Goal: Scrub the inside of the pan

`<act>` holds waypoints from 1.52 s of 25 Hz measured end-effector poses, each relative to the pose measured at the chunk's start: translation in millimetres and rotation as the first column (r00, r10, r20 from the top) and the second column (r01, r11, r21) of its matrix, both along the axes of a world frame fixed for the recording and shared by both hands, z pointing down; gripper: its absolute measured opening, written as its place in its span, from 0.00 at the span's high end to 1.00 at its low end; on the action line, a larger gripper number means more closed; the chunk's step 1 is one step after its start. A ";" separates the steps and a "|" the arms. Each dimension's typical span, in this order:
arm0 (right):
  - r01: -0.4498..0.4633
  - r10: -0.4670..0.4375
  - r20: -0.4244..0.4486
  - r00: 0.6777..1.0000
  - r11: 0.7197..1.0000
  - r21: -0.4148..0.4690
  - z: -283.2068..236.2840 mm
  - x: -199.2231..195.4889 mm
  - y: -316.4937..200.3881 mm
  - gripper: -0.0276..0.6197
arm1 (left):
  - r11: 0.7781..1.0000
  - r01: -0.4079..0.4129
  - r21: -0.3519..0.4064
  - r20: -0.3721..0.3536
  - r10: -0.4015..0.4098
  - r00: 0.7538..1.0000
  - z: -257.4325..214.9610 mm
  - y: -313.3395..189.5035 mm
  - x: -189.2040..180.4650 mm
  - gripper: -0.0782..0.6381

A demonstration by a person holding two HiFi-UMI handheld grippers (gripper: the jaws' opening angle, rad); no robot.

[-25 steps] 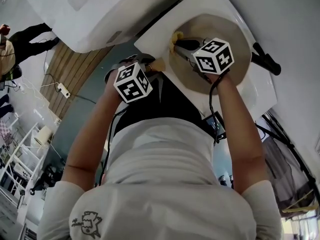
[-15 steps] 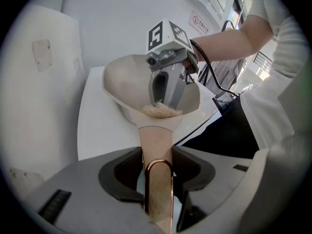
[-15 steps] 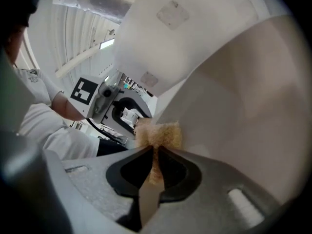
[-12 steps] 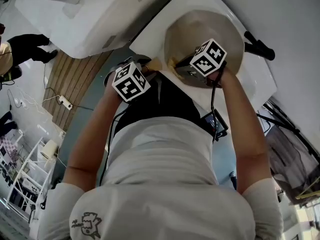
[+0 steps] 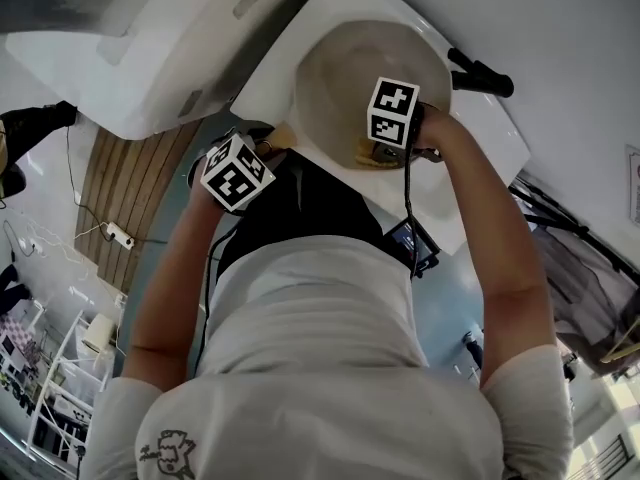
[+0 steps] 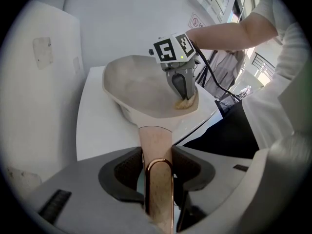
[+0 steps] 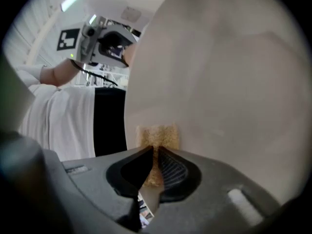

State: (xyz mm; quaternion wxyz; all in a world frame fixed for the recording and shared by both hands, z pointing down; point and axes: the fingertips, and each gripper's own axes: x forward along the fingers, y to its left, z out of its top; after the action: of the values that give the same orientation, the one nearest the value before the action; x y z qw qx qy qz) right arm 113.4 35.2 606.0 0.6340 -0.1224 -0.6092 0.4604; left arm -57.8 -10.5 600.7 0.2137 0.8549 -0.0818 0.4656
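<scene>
Pan: beige pan (image 5: 340, 68) on the white counter (image 5: 500, 158), mouth facing up.
Long axis: runs from the handle (image 6: 156, 145) to the bowl. In the head view it goes from lower left to upper right, with the handle end toward the person.
Left gripper (image 6: 157, 177): jaws clamped on the handle, one pad against each side.
Right gripper (image 7: 155, 162): jaws nearly together, pinching the sponge (image 7: 157, 135).
Sponge position: flat against the pan's inner wall, near the rim on the person's side.

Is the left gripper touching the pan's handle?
Touching. The left gripper view shows the left gripper clamping both sides of the pan handle with its jaws.
</scene>
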 end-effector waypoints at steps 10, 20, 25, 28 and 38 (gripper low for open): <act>0.415 -0.342 -0.489 0.803 0.908 0.046 -10.2 95.7 -47.2 0.90 | 1.000 -0.001 -0.005 -0.006 0.001 1.000 -2.3 -0.9 1.2 0.64; 0.720 -0.320 -0.706 0.632 0.579 0.382 6.4 111.8 -166.3 0.90 | 1.000 -0.009 -0.016 -0.013 0.009 1.000 -1.8 -1.8 1.4 0.64; 0.752 -0.269 -0.703 0.658 0.280 0.597 -8.5 72.7 -223.6 0.90 | 1.000 -0.013 -0.018 -0.009 0.013 1.000 -3.1 -2.5 1.0 0.64; 0.704 -0.262 -0.660 0.704 0.135 0.697 -20.2 44.7 -246.8 0.90 | 1.000 -0.016 -0.016 -0.004 0.016 1.000 -3.2 -4.5 0.0 0.64; 0.471 -0.417 -0.439 0.796 -0.028 0.881 -4.1 -38.0 -248.3 0.90 | 1.000 -0.010 -0.010 0.014 0.011 1.000 -1.8 -6.2 0.4 0.64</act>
State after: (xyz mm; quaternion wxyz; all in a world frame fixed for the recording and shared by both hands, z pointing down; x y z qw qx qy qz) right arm 75.4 -213.1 601.9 0.6799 0.1374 -0.6677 -0.2701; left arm -57.4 -16.7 598.9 0.2147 0.8510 -0.0765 0.4731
